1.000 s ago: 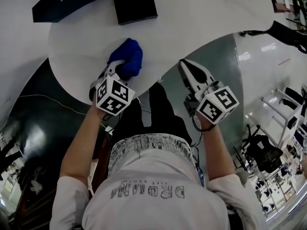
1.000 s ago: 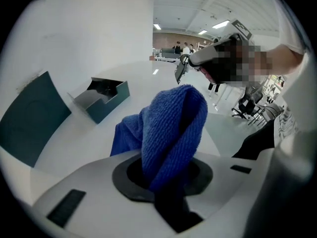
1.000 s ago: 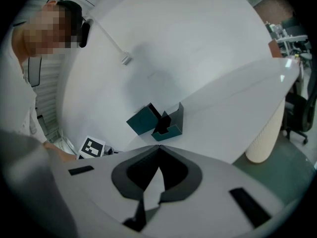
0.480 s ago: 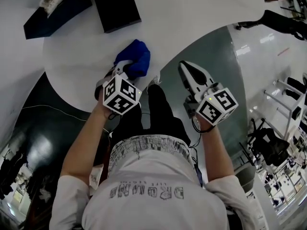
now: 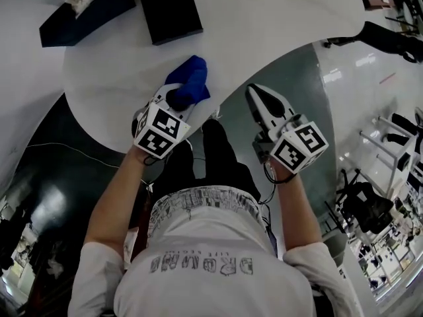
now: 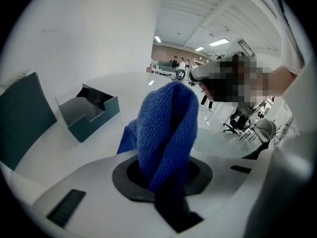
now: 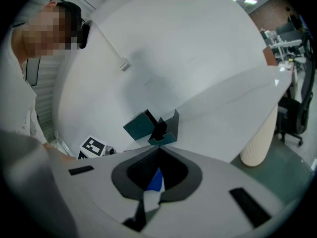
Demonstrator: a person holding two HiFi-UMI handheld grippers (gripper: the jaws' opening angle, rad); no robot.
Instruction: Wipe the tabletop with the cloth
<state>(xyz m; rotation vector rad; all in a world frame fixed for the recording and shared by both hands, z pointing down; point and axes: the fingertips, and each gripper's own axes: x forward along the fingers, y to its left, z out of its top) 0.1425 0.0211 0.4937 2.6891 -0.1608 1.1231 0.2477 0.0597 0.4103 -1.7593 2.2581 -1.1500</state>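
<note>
- Now at the near edge of the tabletop (image 5: 277, 32): bunched blue cloth (image 5: 190, 81), pinched firmly in the left gripper (image 5: 176, 99).
- Press flatter (more contact, less bunching); sweep overlapping strokes outward.
- Keep right gripper (image 5: 259, 100), jaws together and empty, off the edge.

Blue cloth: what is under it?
The white tabletop lies beneath the blue cloth, clamped in the left hand-held gripper. The patch directly under it is covered.
</note>
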